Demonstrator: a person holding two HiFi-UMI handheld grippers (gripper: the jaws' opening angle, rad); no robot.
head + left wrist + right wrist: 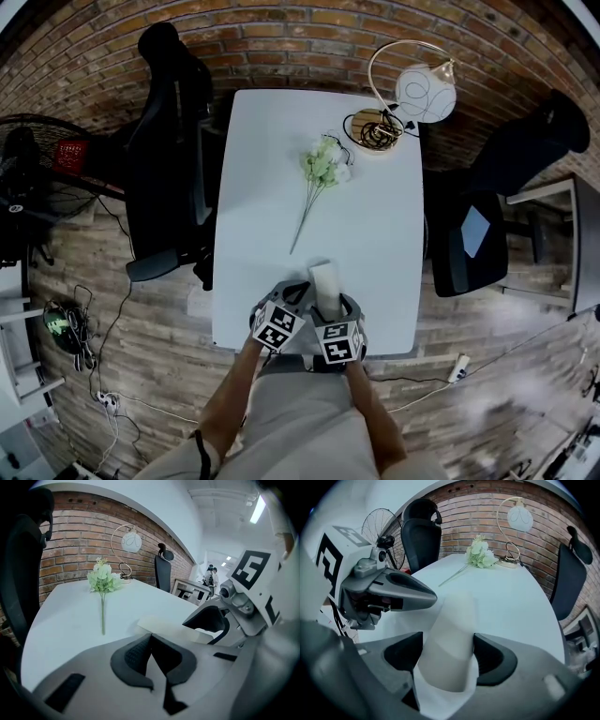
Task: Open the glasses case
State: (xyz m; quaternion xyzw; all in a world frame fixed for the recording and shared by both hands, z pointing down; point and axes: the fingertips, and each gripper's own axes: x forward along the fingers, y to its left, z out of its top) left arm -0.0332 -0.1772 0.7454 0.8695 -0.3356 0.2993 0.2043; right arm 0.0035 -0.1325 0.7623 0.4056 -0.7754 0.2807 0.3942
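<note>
The glasses case (323, 279) lies near the front edge of the white table (384, 234), in the lower middle of the head view, with its long side running away from the person. It is a pale, smooth, rounded box, and as far as these views show its lid is down: no gap and no glasses can be seen, so the opening itself looks not yet done. The right gripper (332, 304) is set over the near end of the case. In the right gripper view its jaws stand wide apart with the case (454, 620) filling the space between the two dark pads (404, 652). The pads sit just beside the sides of the case, but no squeeze is evident, so this reads as a straddle and not a grip. The left gripper (296, 292) sits just to the left of the case. In the left gripper view its two pads (136, 654) meet with nothing between them, and the case (168, 629) lies just beyond their tips. So the approach seems finished. What appears left is to pin the case on one side, catch the lid edge and lift it. Further up the table, well apart from the work, lie a bunch of pale flowers (323, 167) and a lamp (412, 92) at the upper right.
</note>
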